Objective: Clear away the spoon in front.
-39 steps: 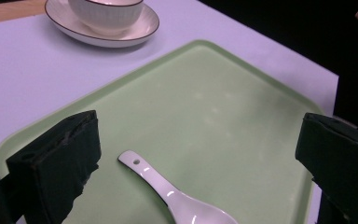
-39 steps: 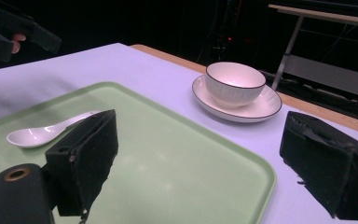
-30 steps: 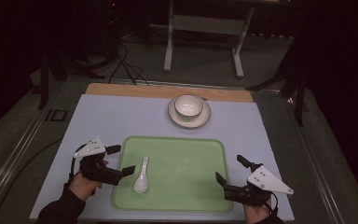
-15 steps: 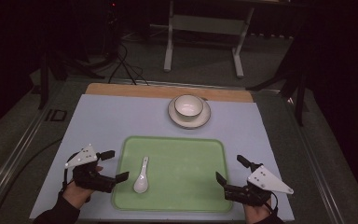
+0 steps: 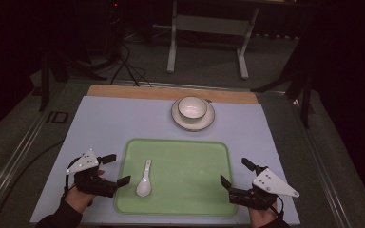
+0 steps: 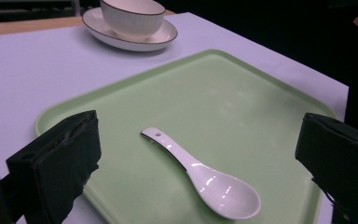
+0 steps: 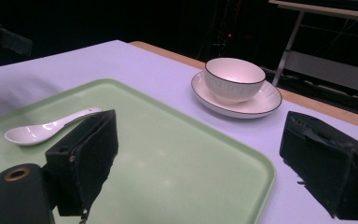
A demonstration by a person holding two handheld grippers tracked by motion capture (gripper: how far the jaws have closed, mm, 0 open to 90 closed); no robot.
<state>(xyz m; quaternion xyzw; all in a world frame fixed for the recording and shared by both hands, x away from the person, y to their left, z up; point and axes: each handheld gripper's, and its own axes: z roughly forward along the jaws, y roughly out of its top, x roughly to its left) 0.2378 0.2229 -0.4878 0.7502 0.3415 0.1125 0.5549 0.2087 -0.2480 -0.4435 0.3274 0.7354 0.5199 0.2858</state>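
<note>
A white ceramic spoon (image 5: 144, 179) lies on the left part of a green tray (image 5: 190, 161), with its bowl end toward me. In the left gripper view the spoon (image 6: 205, 179) lies ahead on the tray (image 6: 223, 102), between my jaws' lines. My left gripper (image 5: 117, 169) stands open at the tray's left edge and holds nothing. At the tray's right front corner my right gripper (image 5: 234, 172) is open and empty too. A white bowl (image 5: 192, 108) sits on a saucer (image 5: 204, 121) beyond the tray. The right gripper view shows the spoon (image 7: 42, 128) and the bowl (image 7: 234, 79).
A pale lilac cover (image 5: 109, 123) spreads over the table, with a wooden strip (image 5: 138, 91) along the far edge. Behind the table stand a metal frame (image 5: 173, 42) and floor cables (image 5: 123, 61). Bare cover lies left and right of the saucer.
My left gripper has drawn back a little toward the near edge and stays open. The right gripper, spoon, tray and bowl have not moved.
</note>
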